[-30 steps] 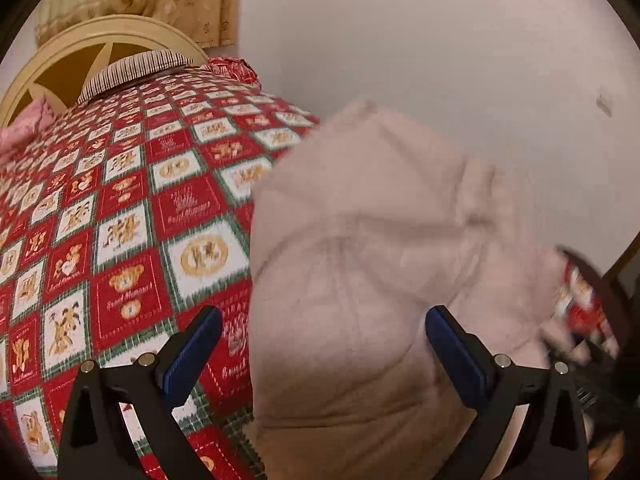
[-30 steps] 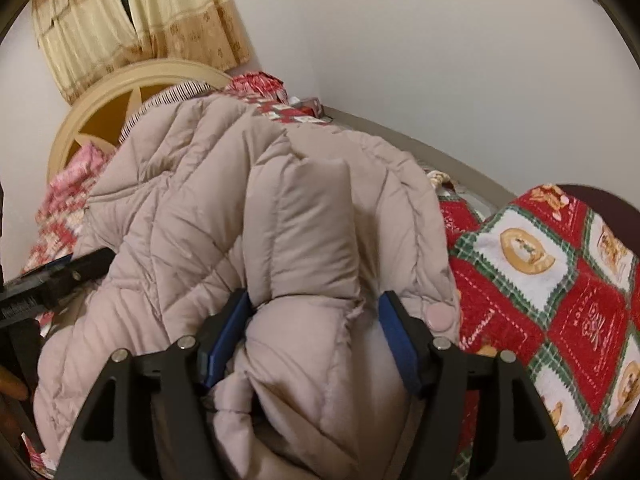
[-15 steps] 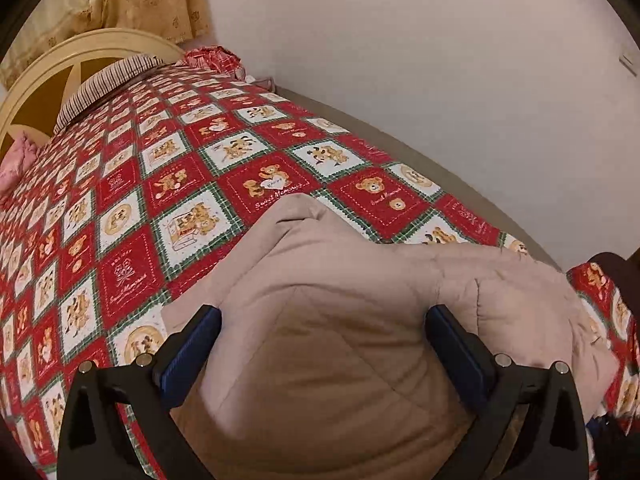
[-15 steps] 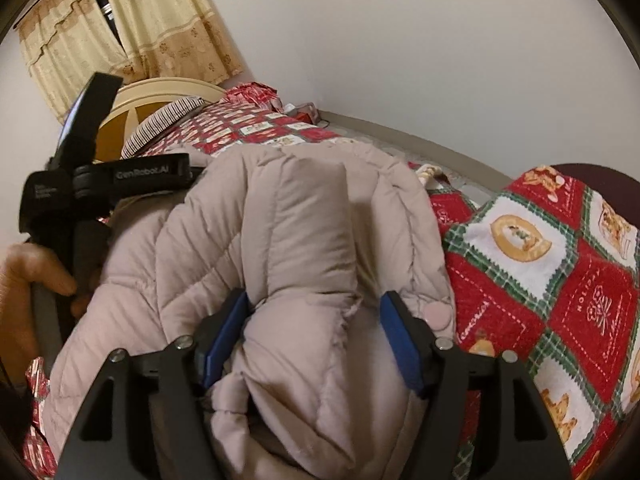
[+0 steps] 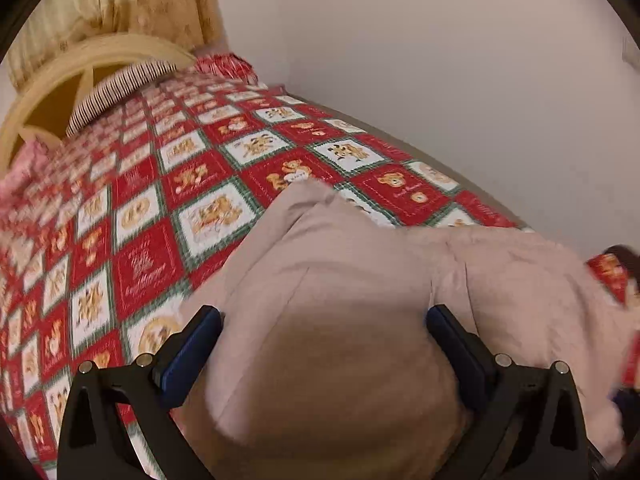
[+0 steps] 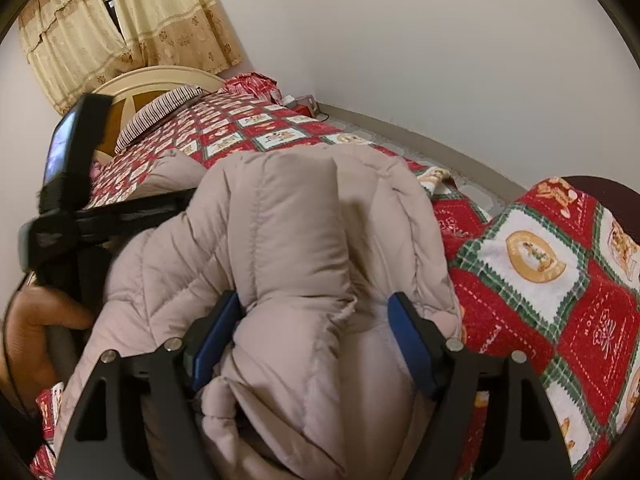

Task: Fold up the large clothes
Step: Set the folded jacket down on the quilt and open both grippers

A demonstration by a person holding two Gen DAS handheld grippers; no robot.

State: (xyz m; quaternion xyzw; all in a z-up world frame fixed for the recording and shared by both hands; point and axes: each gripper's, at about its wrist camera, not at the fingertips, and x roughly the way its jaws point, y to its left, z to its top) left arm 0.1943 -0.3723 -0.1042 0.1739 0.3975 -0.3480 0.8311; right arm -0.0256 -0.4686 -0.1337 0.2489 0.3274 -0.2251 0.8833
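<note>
A beige quilted puffer jacket (image 5: 360, 300) lies bunched on the bed with the red teddy-bear quilt (image 5: 140, 240). My left gripper (image 5: 324, 344) has its blue pads wide apart with a thick fold of the jacket between them. My right gripper (image 6: 316, 336) also has jacket padding (image 6: 312, 240) bulging between its spread blue pads. The left gripper's body (image 6: 76, 200) and the hand holding it show at the left of the right wrist view.
A cream headboard (image 5: 80, 76) and striped pillow (image 5: 120, 92) stand at the far end of the bed. A white wall (image 5: 440, 60) runs along the bed's right side. Yellow curtains (image 6: 120, 20) hang behind the headboard. A dark footboard (image 6: 600, 192) rises at right.
The jacket came down from held up in the air onto the quilt. The left gripper swung into the right wrist view and lowered with it. Both grippers keep the same spread.
</note>
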